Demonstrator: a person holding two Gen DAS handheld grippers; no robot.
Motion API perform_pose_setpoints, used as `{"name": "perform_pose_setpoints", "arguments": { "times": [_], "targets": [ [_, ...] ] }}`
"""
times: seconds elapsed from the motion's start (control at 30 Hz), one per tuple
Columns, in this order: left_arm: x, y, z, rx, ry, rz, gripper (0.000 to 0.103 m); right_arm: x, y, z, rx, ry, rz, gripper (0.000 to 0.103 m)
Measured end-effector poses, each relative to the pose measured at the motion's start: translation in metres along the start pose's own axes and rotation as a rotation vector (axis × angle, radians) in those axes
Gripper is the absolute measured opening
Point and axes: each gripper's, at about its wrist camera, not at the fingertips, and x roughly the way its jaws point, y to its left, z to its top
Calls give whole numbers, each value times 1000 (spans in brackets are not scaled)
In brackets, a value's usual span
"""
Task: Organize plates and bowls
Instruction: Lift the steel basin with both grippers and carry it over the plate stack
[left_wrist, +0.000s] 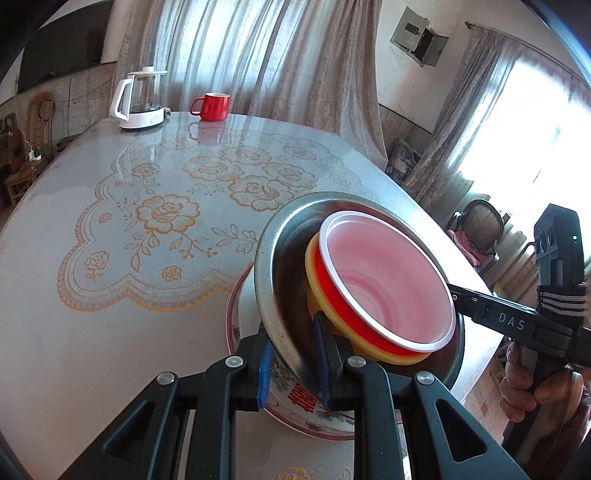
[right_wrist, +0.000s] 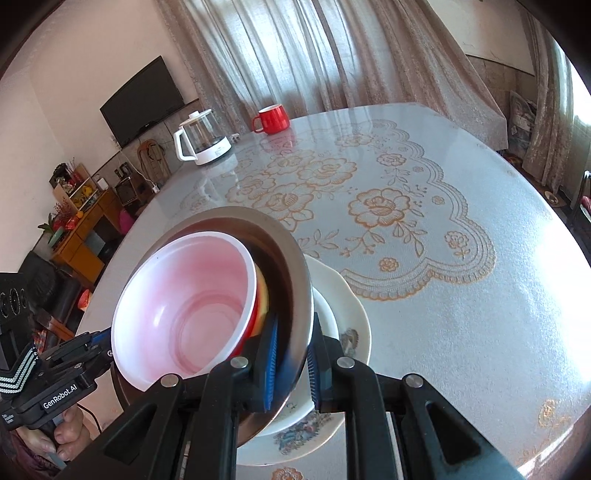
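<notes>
So both claws are clamped on the rim of the steel bowl (left_wrist: 273, 295) at once — the left gripper (left_wrist: 293, 365) pinches it on one side, the right gripper (right_wrist: 291, 373) on the opposite side, jaws narrow with the thin metal wall squeezed between the blue pads. The bowl sits tipped, over the near edge of the table (left_wrist: 110, 295), and nested inside it are a yellow bowl (left_wrist: 314, 273) and a red bowl (left_wrist: 388, 280) with a white lining. Underneath there's a flowered plate (right_wrist: 354, 332) — I can't tell if the steel bowl is resting on it or just hanging above. Handling-wise, the steel looks stiff but slick, so a rim pinch could slide if either hand twists; two grips on opposite sides seems the sane way. The plastic ones look light and loose, and I'd guess they'd shift or tumble out if the tilt gets steeper. The plate is the fragile bit, looks like china, so I'd set the stack down gently. A kettle (left_wrist: 138, 99) and red mug (left_wrist: 212, 106) sit well apart at the far side.
</notes>
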Motion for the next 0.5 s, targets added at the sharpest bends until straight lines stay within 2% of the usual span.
{"name": "perform_pose_setpoints", "arguments": {
  "times": [0.5],
  "targets": [
    [20,-1,-9,-12,65,-7,22,20,-16,-12,34,57,-43,14]
  ]
}}
